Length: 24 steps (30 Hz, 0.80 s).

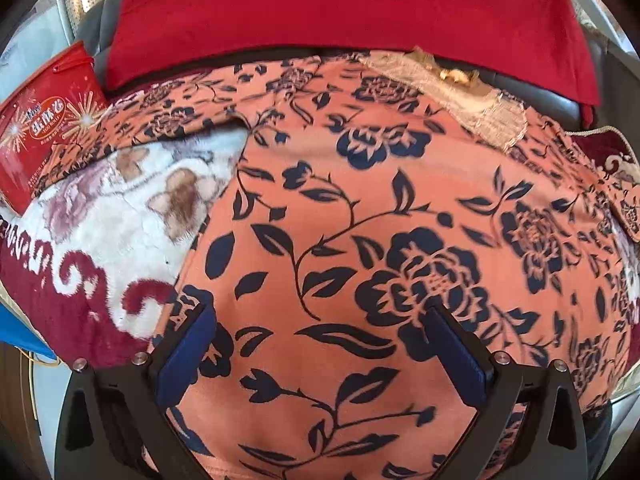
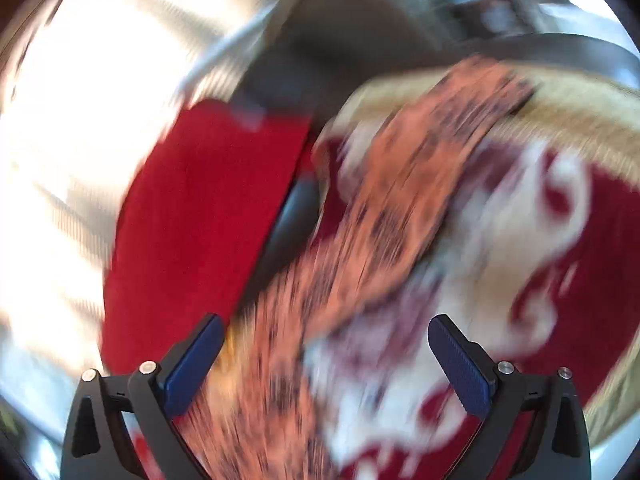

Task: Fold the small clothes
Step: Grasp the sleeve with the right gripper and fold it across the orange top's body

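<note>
The garment (image 1: 360,208), thin salmon cloth printed with dark blue flowers, lies spread over a plush red-and-white blanket (image 1: 100,240), with a red cloth (image 1: 340,12) at the far side and a red box (image 1: 44,128) at far left. It looks light, soft and limp, likely to sag and crease when lifted, and nothing about it seems fragile or slippery; a hem or corner would be the best hold, such as the edge at left where it meets the blanket, pinched so that only one layer comes up. The left gripper (image 1: 316,344) hovers low over the near part of the garment, jaws wide apart, holding nothing; whether its pads (image 1: 184,356) brush the cloth cannot be told. In the right wrist view all is blurred: a strip of garment (image 2: 404,208) runs from near to far across the blanket (image 2: 560,260), beside the red cloth (image 2: 200,220). The right gripper (image 2: 324,356) is likewise wide apart and empty.
</note>
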Tool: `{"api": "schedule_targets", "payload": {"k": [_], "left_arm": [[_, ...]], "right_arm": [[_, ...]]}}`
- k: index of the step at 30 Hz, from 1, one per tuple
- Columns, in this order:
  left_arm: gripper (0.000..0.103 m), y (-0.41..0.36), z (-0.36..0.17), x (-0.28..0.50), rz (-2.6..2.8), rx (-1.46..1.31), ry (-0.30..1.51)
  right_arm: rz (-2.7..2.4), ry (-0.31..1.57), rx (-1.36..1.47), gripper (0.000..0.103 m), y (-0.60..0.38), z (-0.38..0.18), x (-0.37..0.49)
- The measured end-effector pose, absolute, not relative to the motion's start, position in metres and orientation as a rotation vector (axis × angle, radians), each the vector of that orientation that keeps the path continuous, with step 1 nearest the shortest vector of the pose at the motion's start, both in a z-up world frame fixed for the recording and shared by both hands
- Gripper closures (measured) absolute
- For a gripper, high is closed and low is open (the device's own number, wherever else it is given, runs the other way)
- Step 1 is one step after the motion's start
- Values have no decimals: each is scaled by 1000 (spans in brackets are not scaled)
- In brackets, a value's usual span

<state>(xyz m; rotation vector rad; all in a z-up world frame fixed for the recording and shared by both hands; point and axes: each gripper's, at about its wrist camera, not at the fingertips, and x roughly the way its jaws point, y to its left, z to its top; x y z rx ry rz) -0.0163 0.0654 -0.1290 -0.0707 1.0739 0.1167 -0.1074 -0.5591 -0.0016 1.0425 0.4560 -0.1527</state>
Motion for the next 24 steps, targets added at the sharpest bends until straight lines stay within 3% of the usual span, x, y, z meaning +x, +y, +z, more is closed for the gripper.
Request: {"api": "schedule_targets", "payload": {"k": [5,7,16,18,19,22,24], "left_arm": [[0,68,-137,-14,107,-96,1085],[0,70,-140,-13,101,-106,1084],[0,82,-149,-14,46,-175,1057],[0,83,-150,-14,36,-180,1052],[0,84,-150,-14,31,-187,1053],[0,88,-150,-14,6,-198,1053],[0,90,-150,-15,-15,-193,1049]], "right_arm": [[-297,379,1165,4,-658,-7,-88],[-326,395,1173,10,-673,-6,-74],[-432,520,1147,15,-687,-9,-39],[-459,544,1140,51,-689,-3,-29],[-465,580,1138,86,-692,-2,-21],[-519,634,1000,95,-685,18,-2],[-465,608,848,95,-654,63,21]]}}
